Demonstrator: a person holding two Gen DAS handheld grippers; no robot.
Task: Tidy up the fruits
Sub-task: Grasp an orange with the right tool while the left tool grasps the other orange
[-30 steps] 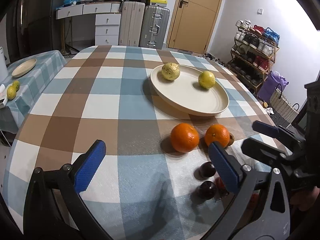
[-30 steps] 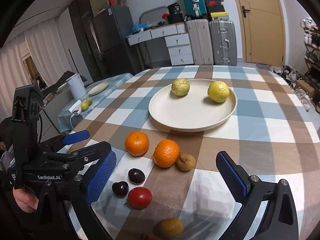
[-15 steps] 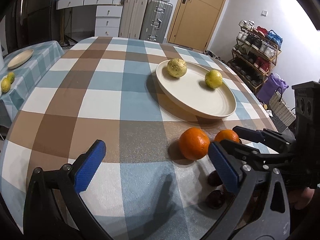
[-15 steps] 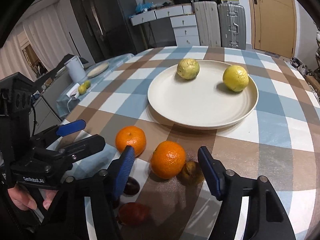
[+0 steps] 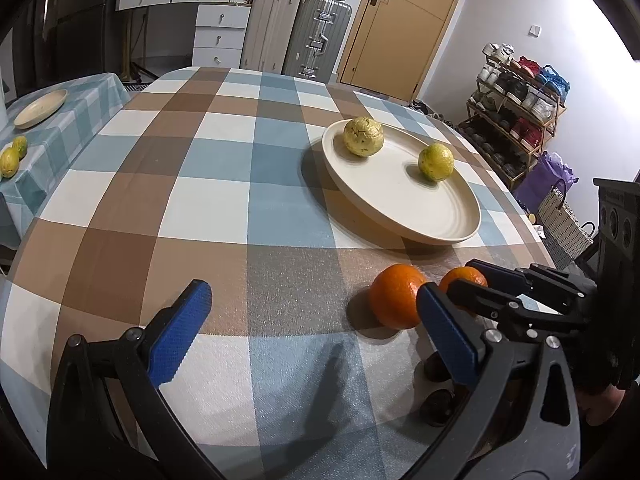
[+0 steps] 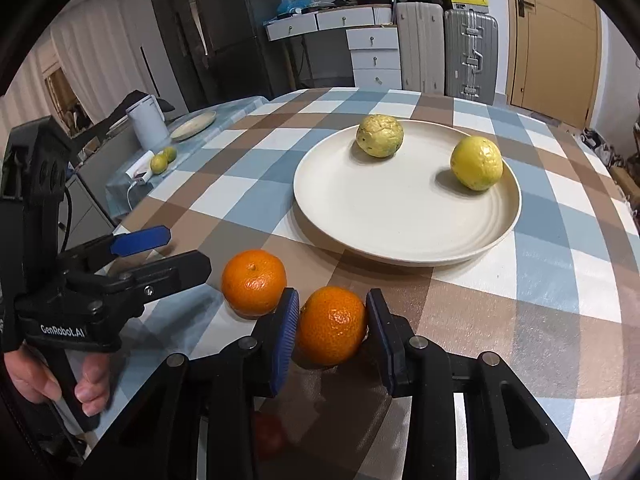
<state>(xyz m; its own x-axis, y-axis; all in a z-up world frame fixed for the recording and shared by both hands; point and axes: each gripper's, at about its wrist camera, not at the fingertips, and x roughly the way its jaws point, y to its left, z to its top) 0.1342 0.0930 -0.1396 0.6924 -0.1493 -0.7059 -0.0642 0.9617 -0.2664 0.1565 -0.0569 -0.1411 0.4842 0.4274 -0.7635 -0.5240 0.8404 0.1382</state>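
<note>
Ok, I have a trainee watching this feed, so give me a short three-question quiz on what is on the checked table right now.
1. True or false: the right gripper is shut on a round orange tangerine.
2. How many yellow-green round fruits lie on the round cream plate?
3. The open left gripper holds: A) the second orange tangerine, B) a dark plum, C) nothing.

Key:
1. True; its blue pads have just been closing and now press both sides of the fruit.
2. Two: a wrinkled one and a smoother one.
3. C; the second tangerine sits free on the checked cloth.
</note>
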